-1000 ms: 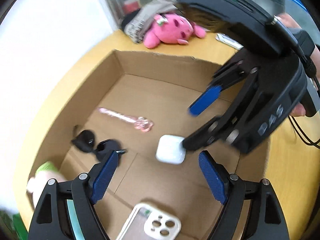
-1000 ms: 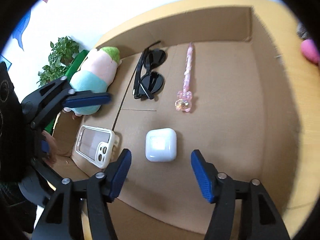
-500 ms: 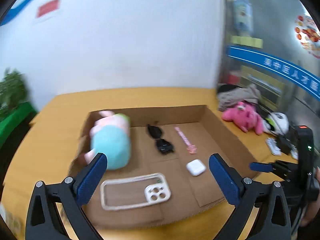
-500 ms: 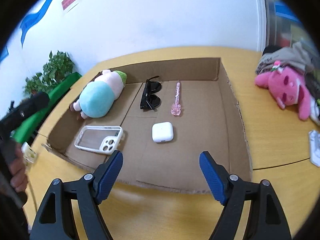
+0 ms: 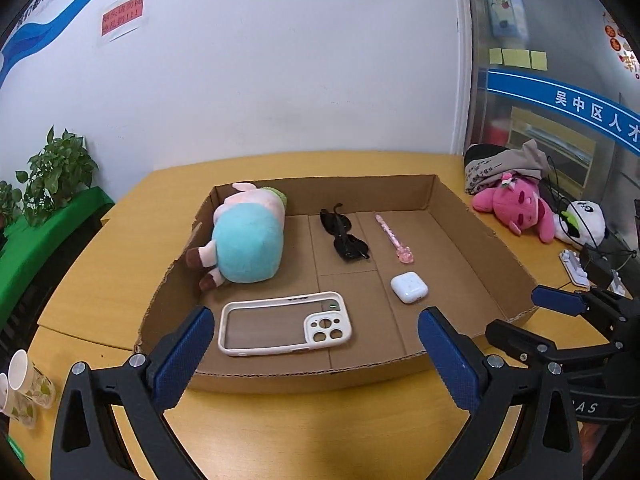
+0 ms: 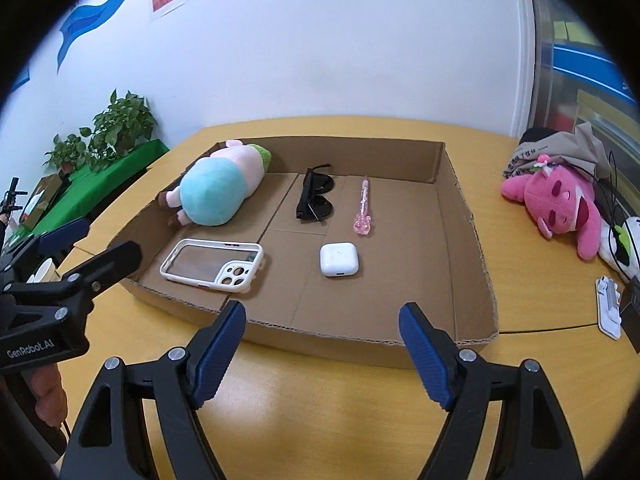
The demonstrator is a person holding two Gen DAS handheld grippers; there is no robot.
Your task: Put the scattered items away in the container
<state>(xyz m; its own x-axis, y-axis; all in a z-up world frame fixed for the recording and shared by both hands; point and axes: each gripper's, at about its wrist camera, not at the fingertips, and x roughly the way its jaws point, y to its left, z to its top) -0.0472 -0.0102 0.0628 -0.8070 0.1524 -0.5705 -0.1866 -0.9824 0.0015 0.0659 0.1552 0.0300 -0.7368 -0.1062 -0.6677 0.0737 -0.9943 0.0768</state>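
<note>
A shallow cardboard box (image 5: 500, 248) lies on the yellow table. Inside it rest a teal and pink plush toy (image 5: 244, 240), black sunglasses (image 5: 344, 236), a pink pen (image 5: 394, 238), a white earbud case (image 5: 409, 287) and a white phone case (image 5: 284, 322). My left gripper (image 5: 316, 344) hovers over the box's near edge, open and holding nothing. My right gripper (image 6: 322, 320) is also open and bare, just in front of the near wall (image 6: 320, 336). Each gripper shows at the side of the other's view.
On the table to the right of the box lie a pink plush (image 5: 516, 204), a panda plush (image 5: 580, 220), a grey bag (image 5: 504, 164), cables and a white holder (image 6: 608, 308). Paper cups (image 5: 20, 384) stand at the near left. Potted plants (image 6: 116, 128) sit on a green shelf.
Both grippers have drawn back and up from inside the box to its near edge. Their jaws stand wider, and the left one has rolled level. The earbud case stays on the box floor.
</note>
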